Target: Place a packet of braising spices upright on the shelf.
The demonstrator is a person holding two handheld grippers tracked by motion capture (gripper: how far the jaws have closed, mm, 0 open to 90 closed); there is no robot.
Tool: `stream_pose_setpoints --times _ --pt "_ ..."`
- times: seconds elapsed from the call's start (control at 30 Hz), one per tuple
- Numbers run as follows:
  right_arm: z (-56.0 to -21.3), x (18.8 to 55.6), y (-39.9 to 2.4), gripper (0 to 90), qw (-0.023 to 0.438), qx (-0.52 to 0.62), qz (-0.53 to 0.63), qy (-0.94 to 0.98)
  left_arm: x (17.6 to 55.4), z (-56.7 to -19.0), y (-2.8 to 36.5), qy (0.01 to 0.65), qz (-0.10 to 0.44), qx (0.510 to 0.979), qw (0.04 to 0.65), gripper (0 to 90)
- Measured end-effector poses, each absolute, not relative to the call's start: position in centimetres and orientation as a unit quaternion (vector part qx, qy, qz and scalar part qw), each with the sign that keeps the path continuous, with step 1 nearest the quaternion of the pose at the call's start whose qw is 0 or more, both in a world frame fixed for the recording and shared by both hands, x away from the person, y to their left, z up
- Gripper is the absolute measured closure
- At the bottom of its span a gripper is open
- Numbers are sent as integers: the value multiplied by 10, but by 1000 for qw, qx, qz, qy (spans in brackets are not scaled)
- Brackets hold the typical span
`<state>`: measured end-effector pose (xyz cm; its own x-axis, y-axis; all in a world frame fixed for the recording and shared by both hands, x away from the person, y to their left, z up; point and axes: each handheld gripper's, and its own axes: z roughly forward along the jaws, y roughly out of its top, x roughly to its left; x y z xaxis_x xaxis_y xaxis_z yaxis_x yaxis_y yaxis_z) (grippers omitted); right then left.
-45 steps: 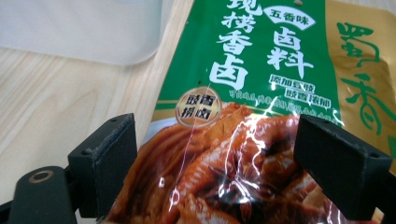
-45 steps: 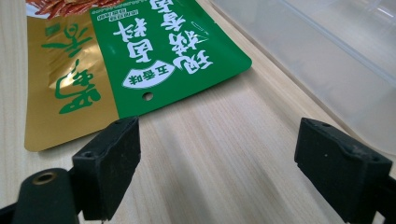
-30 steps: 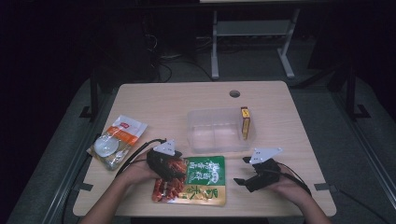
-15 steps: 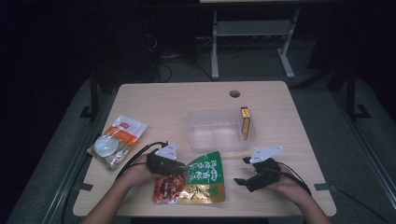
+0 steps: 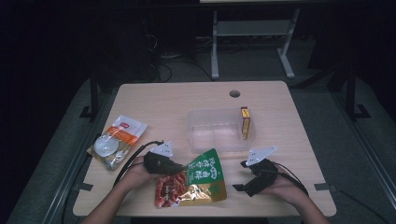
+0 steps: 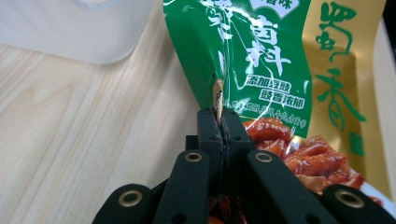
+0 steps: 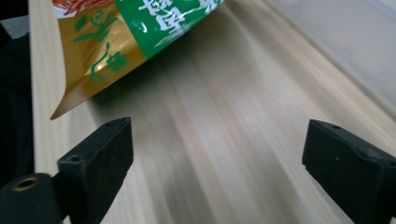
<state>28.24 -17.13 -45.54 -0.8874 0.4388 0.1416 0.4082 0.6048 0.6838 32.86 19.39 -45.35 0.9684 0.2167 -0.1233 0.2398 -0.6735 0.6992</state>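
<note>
A snack pouch (image 5: 201,179), green on top with gold and red below, lies at the table's front edge between my two grippers. My left gripper (image 5: 180,166) is at the pouch's left edge. In the left gripper view its jaws (image 6: 219,116) have just been closing and now pinch the folded edge of the pouch (image 6: 261,56), pads pressed together on it. My right gripper (image 5: 239,176) rests low on the table to the right of the pouch. Its jaws (image 7: 217,144) have just been opening further and have bare wood between them, with the pouch's gold corner (image 7: 98,56) ahead of them.
A clear plastic container (image 5: 217,128) stands behind the pouch, with a small yellow-brown box (image 5: 244,122) at its right end. A white and orange packet with a round lid (image 5: 116,140) lies at the table's left. A cable hole (image 5: 234,93) is near the far edge.
The left gripper's jaws closed on the pouch's left edge, and the pouch's green top has tilted and risen slightly. The right gripper stayed in place.
</note>
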Motion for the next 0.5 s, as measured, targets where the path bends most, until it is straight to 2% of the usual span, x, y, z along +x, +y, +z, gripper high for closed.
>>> stream_pose_setpoints --times 0.5 --pt "-453 283 -174 85 -13 238 390 889 313 -410 207 175 8 861 477 893"
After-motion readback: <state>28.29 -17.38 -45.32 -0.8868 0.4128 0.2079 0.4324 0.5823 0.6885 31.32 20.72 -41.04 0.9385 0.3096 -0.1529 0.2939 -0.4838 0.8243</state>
